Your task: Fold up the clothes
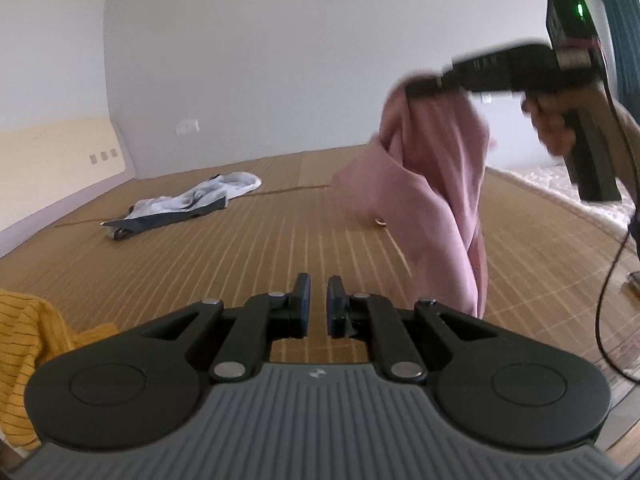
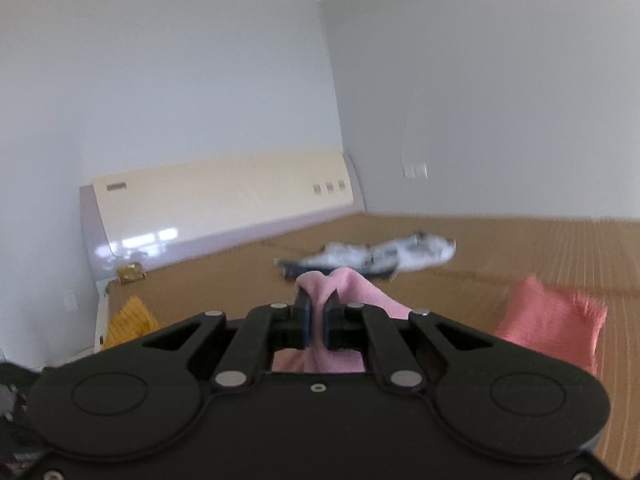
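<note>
Pink garment (image 1: pixel 432 184) hung lengthwise from the right hand-held gripper (image 2: pixel 317 312), whose fingers were clamped on its top edge, its lower end trailing to the woven mat (image 1: pixel 200 256). Left hand-held gripper (image 1: pixel 318 300) sat low, slightly parted and empty, with the cloth to its right. Only the right wrist view showed a folded coral piece (image 2: pixel 552 320).
</note>
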The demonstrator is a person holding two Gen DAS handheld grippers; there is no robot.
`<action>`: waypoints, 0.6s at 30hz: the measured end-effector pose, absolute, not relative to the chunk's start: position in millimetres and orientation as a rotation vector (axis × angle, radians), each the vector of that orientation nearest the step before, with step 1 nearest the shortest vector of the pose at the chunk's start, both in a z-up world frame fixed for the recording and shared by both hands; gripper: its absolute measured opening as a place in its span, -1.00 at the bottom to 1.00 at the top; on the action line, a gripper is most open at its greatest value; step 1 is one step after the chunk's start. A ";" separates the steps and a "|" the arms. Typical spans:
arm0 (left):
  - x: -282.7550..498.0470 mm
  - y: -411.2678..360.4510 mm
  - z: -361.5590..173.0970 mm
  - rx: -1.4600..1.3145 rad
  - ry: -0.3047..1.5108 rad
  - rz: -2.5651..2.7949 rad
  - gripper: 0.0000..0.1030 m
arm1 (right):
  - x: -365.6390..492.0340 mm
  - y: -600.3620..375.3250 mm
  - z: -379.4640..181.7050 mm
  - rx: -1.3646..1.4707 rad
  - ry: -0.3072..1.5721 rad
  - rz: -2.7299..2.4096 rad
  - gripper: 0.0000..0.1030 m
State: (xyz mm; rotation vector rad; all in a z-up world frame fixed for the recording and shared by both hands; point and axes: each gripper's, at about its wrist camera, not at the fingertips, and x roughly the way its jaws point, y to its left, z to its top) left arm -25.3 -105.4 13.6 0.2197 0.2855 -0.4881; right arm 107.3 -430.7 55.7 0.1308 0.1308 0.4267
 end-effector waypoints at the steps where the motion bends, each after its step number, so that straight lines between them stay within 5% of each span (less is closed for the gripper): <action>1: -25.4 -107.9 14.2 0.219 0.284 -0.493 -0.79 | 105.1 -431.9 63.6 0.120 0.112 0.425 -0.86; 8: -28.8 -122.3 18.1 0.234 0.271 -0.528 -0.78 | 88.4 -452.8 83.1 0.103 0.036 0.335 -0.86; 12: -25.9 -124.5 18.4 0.236 0.271 -0.524 -0.76 | 116.7 -475.6 63.0 -0.011 0.149 0.084 -0.81; 16: -25.7 -125.9 14.3 0.222 0.289 -0.523 -0.75 | 145.4 -500.1 9.1 -0.041 0.337 -0.011 -0.51; 18: -24.0 -127.7 11.1 0.228 0.303 -0.526 -0.71 | 142.8 -503.0 -19.1 -0.051 0.389 -0.016 -0.20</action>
